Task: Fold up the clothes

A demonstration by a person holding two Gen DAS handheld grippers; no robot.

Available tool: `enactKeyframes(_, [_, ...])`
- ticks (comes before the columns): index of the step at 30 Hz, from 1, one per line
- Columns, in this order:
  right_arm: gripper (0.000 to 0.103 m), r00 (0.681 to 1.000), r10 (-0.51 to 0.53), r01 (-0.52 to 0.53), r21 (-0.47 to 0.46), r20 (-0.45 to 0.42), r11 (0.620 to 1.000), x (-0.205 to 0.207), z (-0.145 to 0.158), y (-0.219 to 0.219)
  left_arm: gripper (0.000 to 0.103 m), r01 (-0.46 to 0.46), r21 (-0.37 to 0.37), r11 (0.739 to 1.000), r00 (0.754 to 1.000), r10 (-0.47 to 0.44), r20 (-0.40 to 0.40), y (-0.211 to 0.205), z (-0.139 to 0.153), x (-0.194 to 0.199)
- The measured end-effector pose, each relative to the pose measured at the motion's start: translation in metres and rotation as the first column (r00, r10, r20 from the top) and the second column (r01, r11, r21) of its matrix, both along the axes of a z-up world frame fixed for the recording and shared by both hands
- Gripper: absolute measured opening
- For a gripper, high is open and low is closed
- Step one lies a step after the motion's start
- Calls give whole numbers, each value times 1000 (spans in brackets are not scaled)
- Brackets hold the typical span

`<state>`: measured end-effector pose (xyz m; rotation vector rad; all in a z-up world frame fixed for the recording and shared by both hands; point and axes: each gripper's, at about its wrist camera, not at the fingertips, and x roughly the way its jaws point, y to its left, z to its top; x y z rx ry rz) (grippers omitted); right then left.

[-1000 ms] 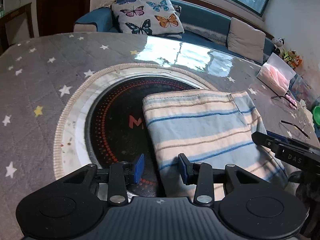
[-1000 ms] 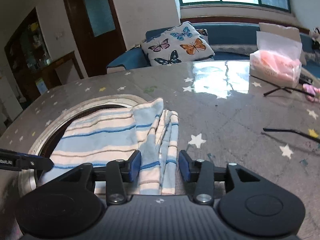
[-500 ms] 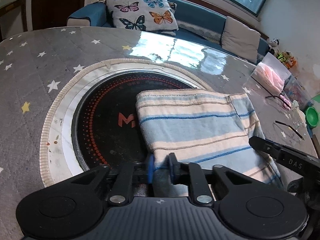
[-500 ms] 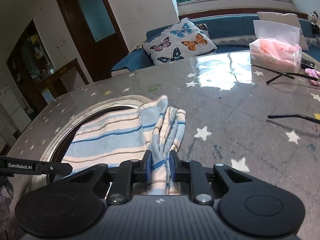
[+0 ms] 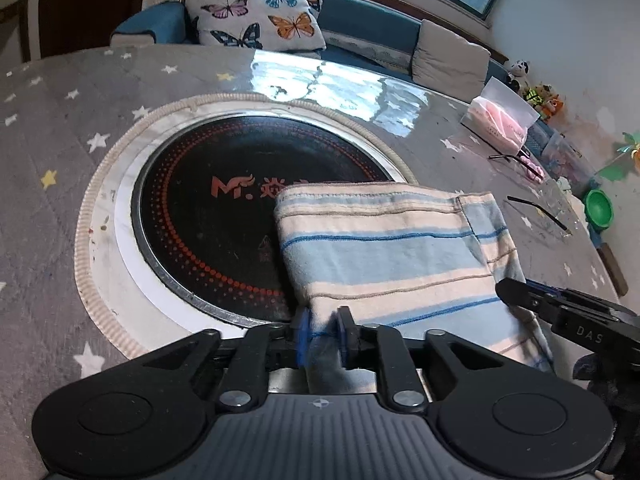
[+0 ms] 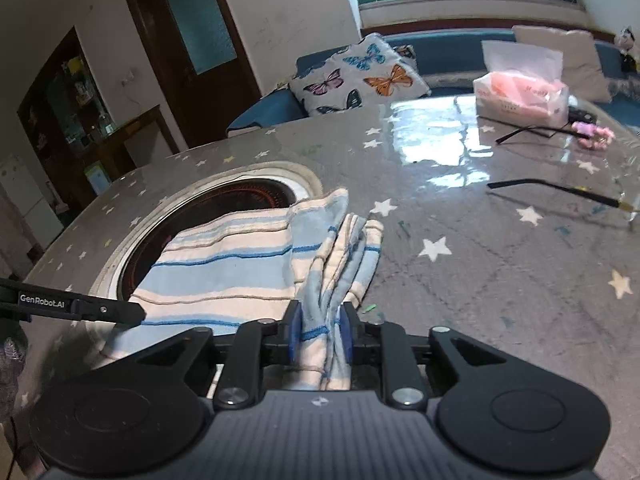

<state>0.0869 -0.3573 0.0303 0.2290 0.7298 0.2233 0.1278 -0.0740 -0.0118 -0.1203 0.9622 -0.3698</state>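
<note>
A striped blue and cream cloth (image 5: 392, 248) lies folded on the table, partly over the black round hob (image 5: 224, 216). My left gripper (image 5: 322, 336) is shut on the cloth's near left corner. My right gripper (image 6: 320, 334) is shut on the near right corner, where the bunched layers (image 6: 344, 256) gather. In the right wrist view the flat part of the cloth (image 6: 224, 264) spreads to the left. The right gripper's finger (image 5: 560, 308) shows at the right of the left wrist view, and the left gripper's finger (image 6: 80, 306) at the left of the right wrist view.
The grey star-patterned table (image 5: 48, 128) carries a pink tissue pack (image 6: 524, 96), thin black sticks (image 6: 556, 190), a pink small item (image 6: 594, 134) and a green bowl (image 5: 598, 210). A blue sofa with a butterfly cushion (image 5: 260, 16) stands behind.
Both grippers were open around the cloth's near corners a second ago and have since shut on them. The near edge now rises a little and the view has shifted back.
</note>
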Motion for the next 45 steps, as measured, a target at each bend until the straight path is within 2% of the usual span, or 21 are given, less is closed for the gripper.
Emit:
enactKeyframes(2, [26,1000,-17,17,12,-4,1000,2,-1,-1,35,-9,15,1000,1000,9,6,-2,-1,0])
enactKeyframes(3, [29,1000,-23,23,18,-7,1000,3,-2,-1,35,-10,17,1000,1000,10,6,-2,-1,0])
enactKeyframes(7, [29,999,-35,35,18,-1,999,3,-5,1,33,-9,7,1000,1000,9,3,-3,-4,0])
enactKeyframes(8, [30,999,-38,38,15,1,999,2,-5,2,24,-8,-2,1000,1000,8,1,-3,-5,0])
enactKeyframes(9, [29,999,-41,41,17,1,999,2,-5,2,20,-5,-9,1000,1000,5,-1,-3,-5,0])
enactKeyframes(11, [21,999,-44,45,33,-5,998,2,-6,2,14,-2,-8,1000,1000,2,9,-4,-6,-2])
enactKeyframes(14, [17,999,-50,50,41,-13,998,1,-5,6,10,-9,-16,1000,1000,10,22,1,-3,-7])
enactKeyframes(19, [14,999,8,-7,42,-34,999,-2,2,22,9,-53,-51,997,998,55,29,32,5,-19])
enactKeyframes(25, [13,988,144,-141,61,-51,988,7,12,73,8,-155,-72,985,987,158,32,97,11,-36])
enactKeyframes(32, [12,951,306,-302,74,-36,950,40,21,155,8,-295,-67,953,952,299,69,174,26,-40])
enactKeyframes(40, [12,901,433,-430,98,-15,898,98,26,249,8,-448,-54,892,885,451,113,247,45,-20])
enactKeyframes(45, [12,874,485,-481,110,-10,870,126,22,290,8,-517,-28,855,849,517,111,278,40,-6])
